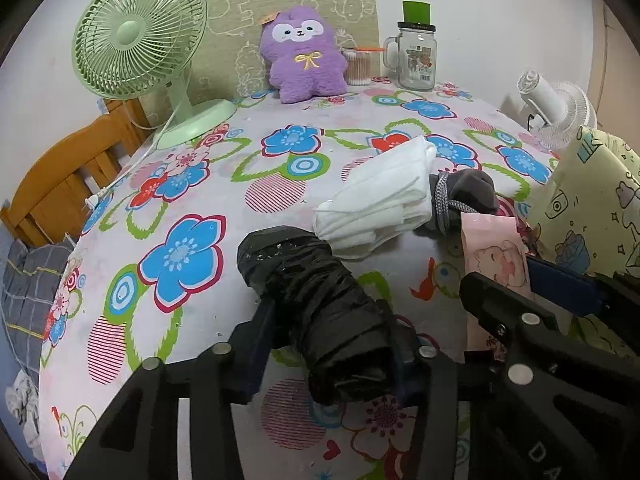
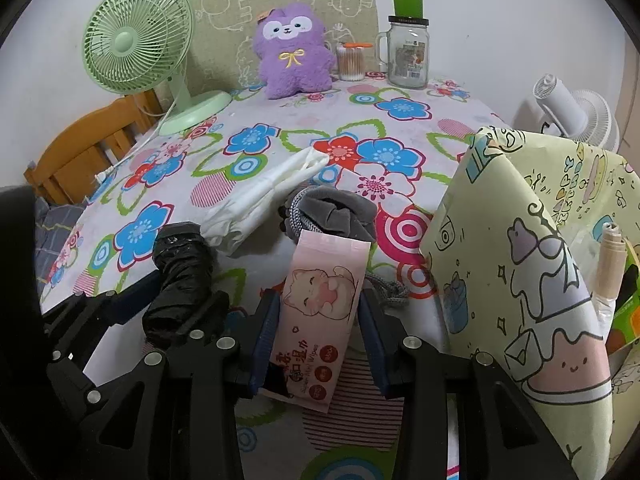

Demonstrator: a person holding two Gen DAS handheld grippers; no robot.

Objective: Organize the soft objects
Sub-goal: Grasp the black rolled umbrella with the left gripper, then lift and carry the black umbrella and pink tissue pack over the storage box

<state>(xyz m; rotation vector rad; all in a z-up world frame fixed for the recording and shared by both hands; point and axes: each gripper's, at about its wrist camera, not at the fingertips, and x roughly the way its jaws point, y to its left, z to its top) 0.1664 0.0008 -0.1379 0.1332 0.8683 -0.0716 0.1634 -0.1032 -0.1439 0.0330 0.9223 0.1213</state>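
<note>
Jaws on my left gripper [image 1: 332, 344] pinch a black folded umbrella [image 1: 316, 300], its far end sticking out over the floral tablecloth [image 1: 192, 208]. I hold a pink wet-wipes pack [image 2: 320, 320] clamped between the blue pads of my right gripper [image 2: 318, 340]. Just past both lie a white folded cloth [image 1: 380, 196] and a grey bundle tied with cord [image 2: 332, 212], touching each other. A cartoon-printed storage box [image 2: 520, 264] stands at my right.

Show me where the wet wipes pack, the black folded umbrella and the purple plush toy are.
wet wipes pack [image 2: 320, 304]: right wrist view, on the printed cat.
black folded umbrella [image 1: 320, 292]: left wrist view, mid-body.
purple plush toy [image 1: 304, 60]: left wrist view, yellow bow.
</note>
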